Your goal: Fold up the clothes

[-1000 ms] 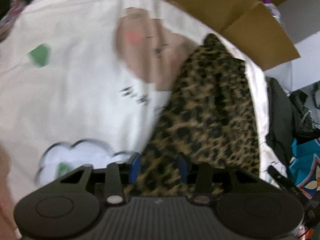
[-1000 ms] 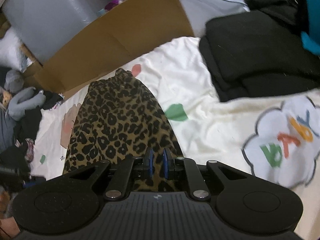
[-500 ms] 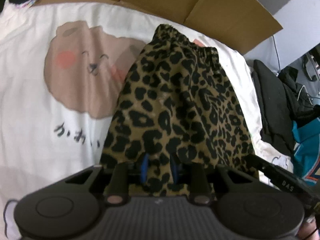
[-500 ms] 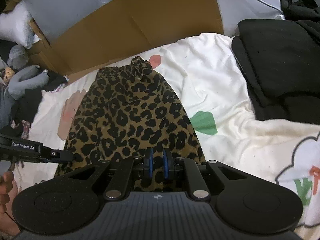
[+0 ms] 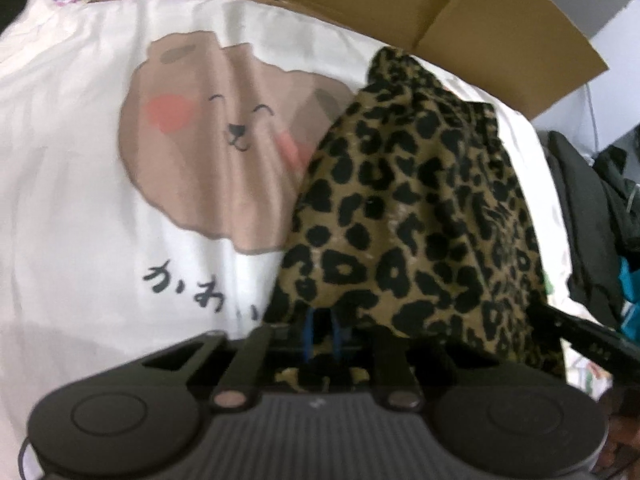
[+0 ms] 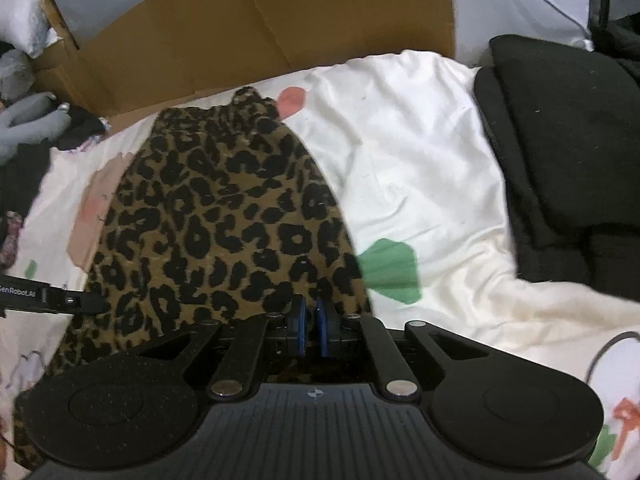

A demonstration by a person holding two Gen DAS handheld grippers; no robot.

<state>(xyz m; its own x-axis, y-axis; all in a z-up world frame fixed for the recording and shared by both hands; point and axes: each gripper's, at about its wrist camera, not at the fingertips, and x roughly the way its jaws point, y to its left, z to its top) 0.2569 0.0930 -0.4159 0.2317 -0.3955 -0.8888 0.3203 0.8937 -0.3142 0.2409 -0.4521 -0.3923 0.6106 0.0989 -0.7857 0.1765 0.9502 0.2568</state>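
The left gripper [image 5: 320, 332] has its blue-padded jaws pinched on the near hem of the one brown leopard-print fabric garment [image 5: 412, 208], having just been closing on it; the cloth drapes over the pads. The right gripper [image 6: 310, 330] is likewise clenched on the same hem further along, its two blue pads nearly together with the print bunched between them. From there the garment runs away from both tools, its gathered waistband at the far end, lying on a cream bedspread [image 6: 400, 140] that covers the bed.

The bedspread carries one smiling brown bear face [image 5: 224, 156] with dark lettering under it, a green patch [image 6: 390, 270] and a pink spot just beside the waistband. Beyond the bed's far edge stands one opened brown cardboard box [image 6: 248, 28], touching the cover. One stack of folded black clothes [image 6: 568, 148] sits on the bed's right side, apart from the leopard piece. A grey soft toy [image 6: 28, 124] lies among dark clothing off the left edge.
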